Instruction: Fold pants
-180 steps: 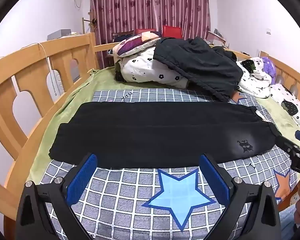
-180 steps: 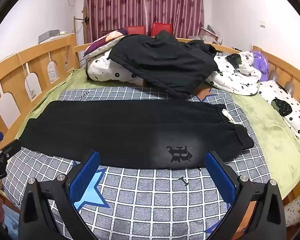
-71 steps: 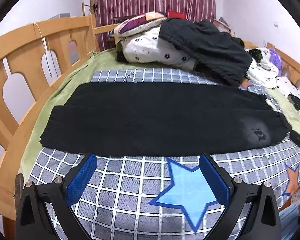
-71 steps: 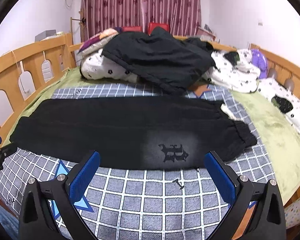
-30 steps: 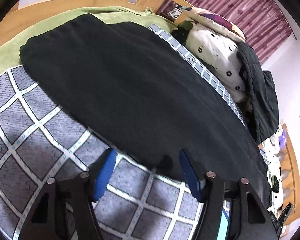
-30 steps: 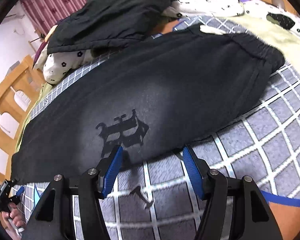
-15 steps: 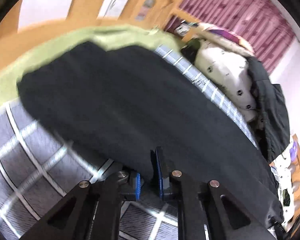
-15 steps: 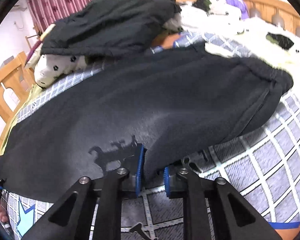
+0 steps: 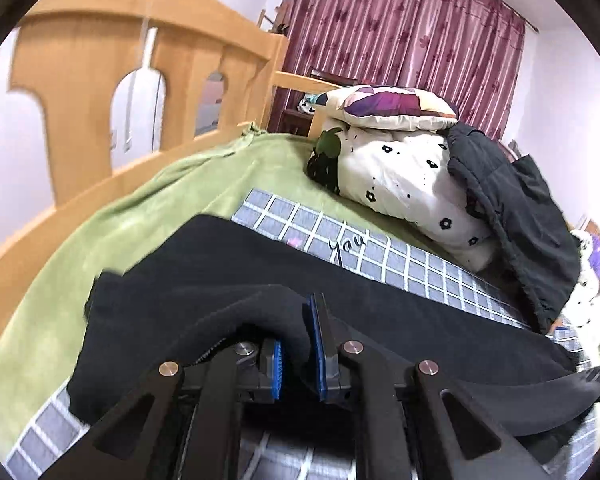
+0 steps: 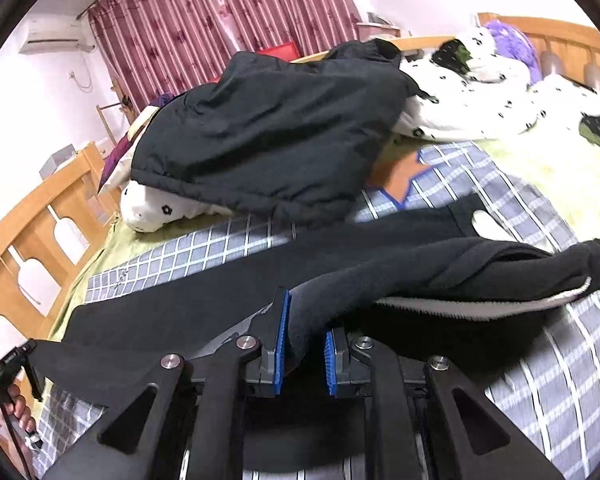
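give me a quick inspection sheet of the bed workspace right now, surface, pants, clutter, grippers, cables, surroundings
surface: grey checked blanket over a green sheet on a wooden-railed bed.
job's things: black pants lying lengthwise, near edge lifted off the blanket at both grips.
clutter: black jacket on a white flowered quilt; patchwork pillow; purple plush toy.
grippers: left gripper and right gripper both shut on the pants edge.
cables: white cord hanging behind the rail.
surroundings: maroon curtain, air conditioner on the wall.
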A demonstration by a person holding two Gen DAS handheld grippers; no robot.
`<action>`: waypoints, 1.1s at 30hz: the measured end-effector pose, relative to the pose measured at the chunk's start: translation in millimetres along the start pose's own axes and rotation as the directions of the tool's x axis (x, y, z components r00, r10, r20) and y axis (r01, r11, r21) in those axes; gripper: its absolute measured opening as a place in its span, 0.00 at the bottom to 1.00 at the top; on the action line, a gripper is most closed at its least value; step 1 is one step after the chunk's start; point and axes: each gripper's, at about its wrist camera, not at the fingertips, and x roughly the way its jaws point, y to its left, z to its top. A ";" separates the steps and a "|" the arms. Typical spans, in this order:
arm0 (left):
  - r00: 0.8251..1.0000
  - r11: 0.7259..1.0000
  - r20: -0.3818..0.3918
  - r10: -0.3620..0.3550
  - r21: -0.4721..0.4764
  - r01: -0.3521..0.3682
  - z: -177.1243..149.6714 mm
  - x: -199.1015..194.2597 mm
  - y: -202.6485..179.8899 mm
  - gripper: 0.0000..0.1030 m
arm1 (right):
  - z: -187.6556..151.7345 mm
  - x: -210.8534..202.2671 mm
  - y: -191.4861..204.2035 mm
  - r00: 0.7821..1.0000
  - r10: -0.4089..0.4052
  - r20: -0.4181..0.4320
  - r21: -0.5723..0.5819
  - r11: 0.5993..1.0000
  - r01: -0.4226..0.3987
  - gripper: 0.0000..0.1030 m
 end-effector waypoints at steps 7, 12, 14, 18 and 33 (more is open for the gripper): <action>0.998 0.996 -0.001 0.059 0.062 -0.059 12.7 64.0 -24.9 0.12 | 25.3 67.3 3.9 1.000 -0.009 0.017 -0.051 0.999 0.010 0.15; 0.993 0.994 -0.057 0.098 0.043 -0.096 4.1 114.4 -29.1 0.12 | 29.8 123.3 -3.7 0.998 -0.048 -0.031 -0.066 0.997 0.046 0.15; 0.988 0.992 -0.097 0.117 0.049 -0.113 -0.4 132.2 -30.6 0.12 | 28.3 144.8 -7.6 0.995 -0.077 -0.056 -0.075 0.995 0.073 0.15; 0.980 0.983 -0.121 0.158 0.108 -0.146 -0.6 147.1 -38.5 0.12 | 29.3 173.3 -14.4 0.988 -0.108 -0.111 -0.049 0.993 0.103 0.18; 0.965 0.997 -0.260 0.021 0.079 -0.001 -46.4 27.5 -51.5 0.73 | -42.6 40.2 10.8 0.980 -0.111 -0.167 -0.166 0.983 0.083 0.56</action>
